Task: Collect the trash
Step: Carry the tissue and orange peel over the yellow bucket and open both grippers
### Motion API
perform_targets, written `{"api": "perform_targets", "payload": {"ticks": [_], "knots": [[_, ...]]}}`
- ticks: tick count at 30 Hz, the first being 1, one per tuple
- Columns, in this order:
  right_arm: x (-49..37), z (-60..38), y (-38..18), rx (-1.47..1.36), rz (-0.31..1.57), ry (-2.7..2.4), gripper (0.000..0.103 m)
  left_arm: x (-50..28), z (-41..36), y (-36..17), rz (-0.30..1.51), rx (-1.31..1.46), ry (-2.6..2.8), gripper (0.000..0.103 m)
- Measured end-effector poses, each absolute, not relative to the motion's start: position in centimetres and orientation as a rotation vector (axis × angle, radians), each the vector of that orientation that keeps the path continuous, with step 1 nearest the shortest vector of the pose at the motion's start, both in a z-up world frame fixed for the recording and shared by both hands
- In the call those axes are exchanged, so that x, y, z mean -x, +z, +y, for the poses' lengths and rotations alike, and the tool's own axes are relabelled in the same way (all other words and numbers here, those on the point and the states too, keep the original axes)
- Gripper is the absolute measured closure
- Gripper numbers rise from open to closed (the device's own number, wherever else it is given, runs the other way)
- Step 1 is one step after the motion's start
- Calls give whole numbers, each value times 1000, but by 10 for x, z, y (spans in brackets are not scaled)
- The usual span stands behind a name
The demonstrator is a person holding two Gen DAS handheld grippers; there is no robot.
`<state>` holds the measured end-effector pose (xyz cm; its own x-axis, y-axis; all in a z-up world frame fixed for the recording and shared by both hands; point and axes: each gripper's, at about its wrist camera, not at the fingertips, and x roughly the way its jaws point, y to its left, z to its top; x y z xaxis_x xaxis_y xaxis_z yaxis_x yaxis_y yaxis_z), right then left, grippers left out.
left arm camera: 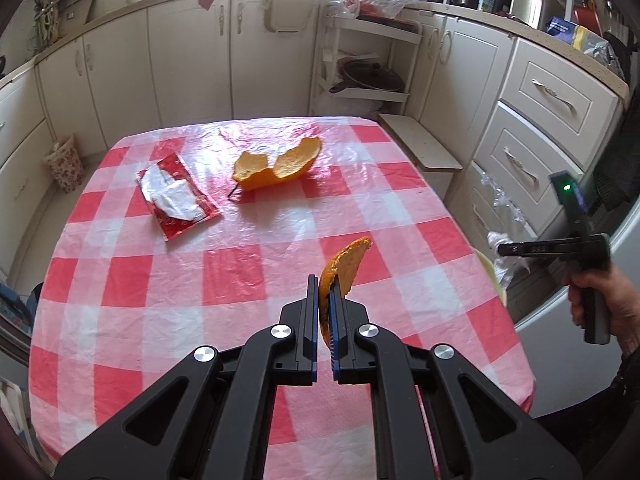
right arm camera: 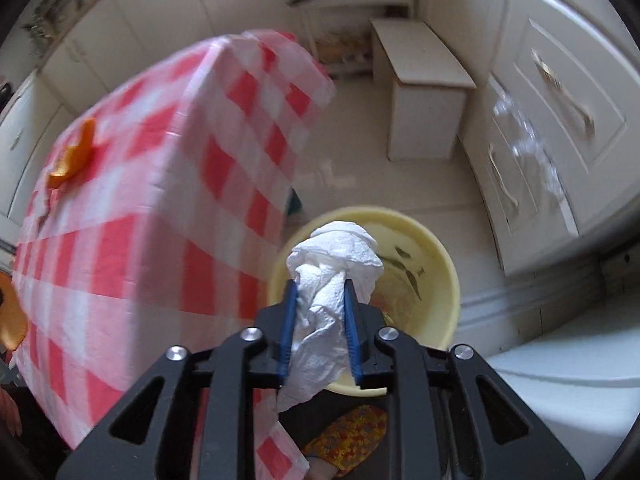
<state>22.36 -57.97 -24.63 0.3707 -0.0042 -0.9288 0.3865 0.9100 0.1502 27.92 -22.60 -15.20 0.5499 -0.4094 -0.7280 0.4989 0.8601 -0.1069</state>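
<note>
Left hand-held gripper (left arm camera: 325, 284) pinches a light, stiff orange peel (left arm camera: 342, 270) by its edge above the desk (left arm camera: 224, 272); right hand-held gripper (right arm camera: 319, 300) squeezes a soft crumpled tissue (right arm camera: 334, 264) over the yellow bin (right arm camera: 436, 264).

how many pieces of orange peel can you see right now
2: a small orange peel piece clamped in the left gripper, and a large orange peel lying on the checked tablecloth beside the red wrapper.
</note>
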Motion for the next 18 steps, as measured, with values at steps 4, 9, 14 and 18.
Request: {"api": "perform_targets", "payload": {"ticks": [4, 9, 14, 18], "knots": [[-215, -603, -244, -495, 1135, -295, 58, -276, -242, -149, 826, -116, -567, 98], [-202, -610, -197, -602, 943, -262, 50, -260, -287, -144, 844, -109, -655, 98], [-180, -609, -138, -658, 678, -258, 36, -248, -367, -146, 891, -79, -770, 98], [-172, -610, -112, -649, 572, -265, 34, -252, -432, -160, 954, -78, -808, 98]]}}
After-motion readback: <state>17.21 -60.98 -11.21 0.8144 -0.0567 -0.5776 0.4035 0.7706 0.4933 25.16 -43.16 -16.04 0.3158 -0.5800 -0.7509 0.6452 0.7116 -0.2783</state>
